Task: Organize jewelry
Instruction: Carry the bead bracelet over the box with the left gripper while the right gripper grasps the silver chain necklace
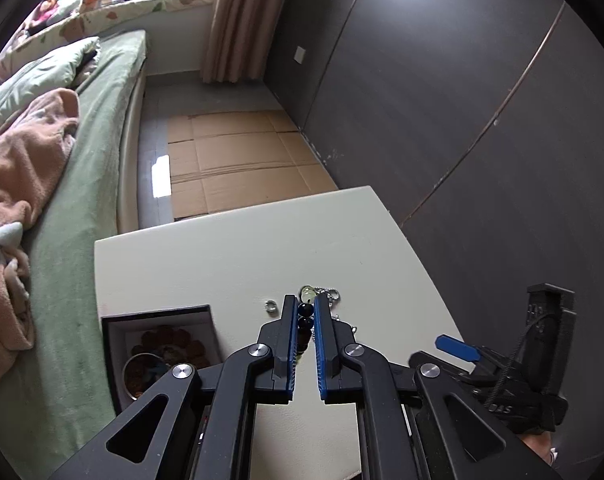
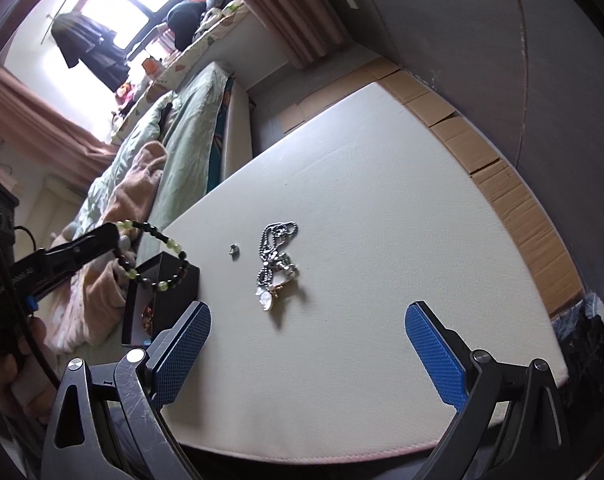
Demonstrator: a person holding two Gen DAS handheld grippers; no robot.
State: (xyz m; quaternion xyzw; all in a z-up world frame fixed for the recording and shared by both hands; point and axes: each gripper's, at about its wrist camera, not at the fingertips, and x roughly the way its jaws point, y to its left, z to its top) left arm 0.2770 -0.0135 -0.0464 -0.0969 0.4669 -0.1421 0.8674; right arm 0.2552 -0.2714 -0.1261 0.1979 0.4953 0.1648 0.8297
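Left gripper (image 1: 305,312) clamped on a bead bracelet (image 2: 158,254), which hangs in the air above the black box (image 2: 170,276) at the table's (image 2: 361,184) left edge. Right gripper (image 2: 307,334) spread wide, empty, low over the table. Chain necklace (image 2: 276,256) and small ring (image 2: 234,250) lie on the tabletop, near each other.
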